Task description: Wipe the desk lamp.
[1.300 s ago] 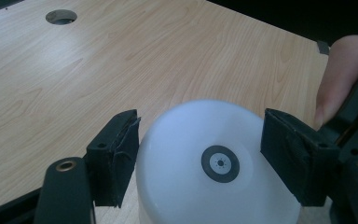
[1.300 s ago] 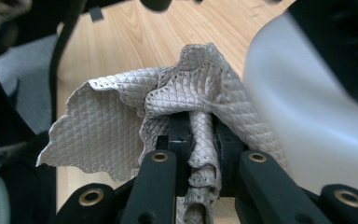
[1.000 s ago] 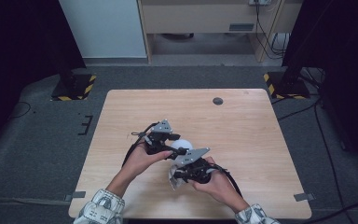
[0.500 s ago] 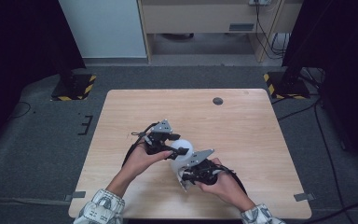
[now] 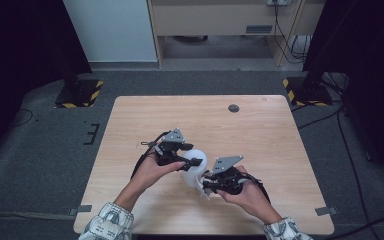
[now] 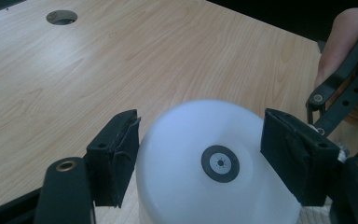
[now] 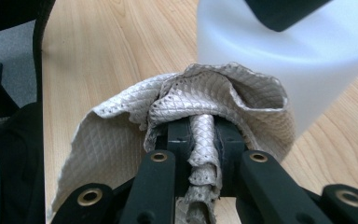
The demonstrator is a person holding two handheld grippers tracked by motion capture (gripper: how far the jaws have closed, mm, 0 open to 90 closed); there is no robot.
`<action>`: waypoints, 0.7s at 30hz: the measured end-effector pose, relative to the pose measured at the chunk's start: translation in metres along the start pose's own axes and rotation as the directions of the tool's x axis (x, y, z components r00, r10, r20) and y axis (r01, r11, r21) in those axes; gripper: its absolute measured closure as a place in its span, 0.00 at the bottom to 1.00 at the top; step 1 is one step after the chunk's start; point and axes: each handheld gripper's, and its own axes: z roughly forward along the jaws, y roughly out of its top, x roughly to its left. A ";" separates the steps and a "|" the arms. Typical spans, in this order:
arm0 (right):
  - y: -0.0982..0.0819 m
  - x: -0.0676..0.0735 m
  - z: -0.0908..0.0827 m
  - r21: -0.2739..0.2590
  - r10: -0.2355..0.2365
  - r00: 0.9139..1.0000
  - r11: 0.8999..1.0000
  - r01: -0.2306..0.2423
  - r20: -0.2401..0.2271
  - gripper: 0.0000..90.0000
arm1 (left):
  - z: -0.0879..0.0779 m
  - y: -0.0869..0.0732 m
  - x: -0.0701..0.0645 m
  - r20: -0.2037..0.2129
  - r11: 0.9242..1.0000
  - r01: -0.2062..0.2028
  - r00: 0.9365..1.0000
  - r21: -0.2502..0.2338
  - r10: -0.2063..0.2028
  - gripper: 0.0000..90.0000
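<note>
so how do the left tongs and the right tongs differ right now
The left tongs stand wide around a white upturned container; the right tongs are shut tight. The left tongs grip something rigid and smooth; the right tongs pinch a bunched quilted cloth. Both are black and hand-held above the wooden table.

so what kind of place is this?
Likely a lab recording bay: a bare wooden table on grey carpet, hazard-striped stand bases, loose cables behind it.

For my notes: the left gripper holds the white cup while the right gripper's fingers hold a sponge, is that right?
Not quite: the right gripper pinches a grey cloth, not a sponge, as the right gripper view shows. The left gripper does hold the white cup.
</note>
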 end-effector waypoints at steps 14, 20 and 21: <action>0.002 -0.020 -0.031 -0.104 0.077 0.995 0.992 -0.070 0.065 0.90 | -0.002 -0.001 0.001 -0.003 1.000 0.002 1.000 -0.001 -0.002 0.31; -0.003 -0.031 -0.025 -0.094 0.127 0.987 0.989 -0.118 0.101 0.90 | -0.002 -0.001 0.001 -0.001 1.000 0.003 1.000 -0.001 -0.003 0.31; -0.004 -0.032 -0.023 -0.084 0.131 0.986 0.989 -0.122 0.104 0.90 | -0.002 -0.001 0.001 -0.001 1.000 0.002 1.000 0.000 -0.002 0.31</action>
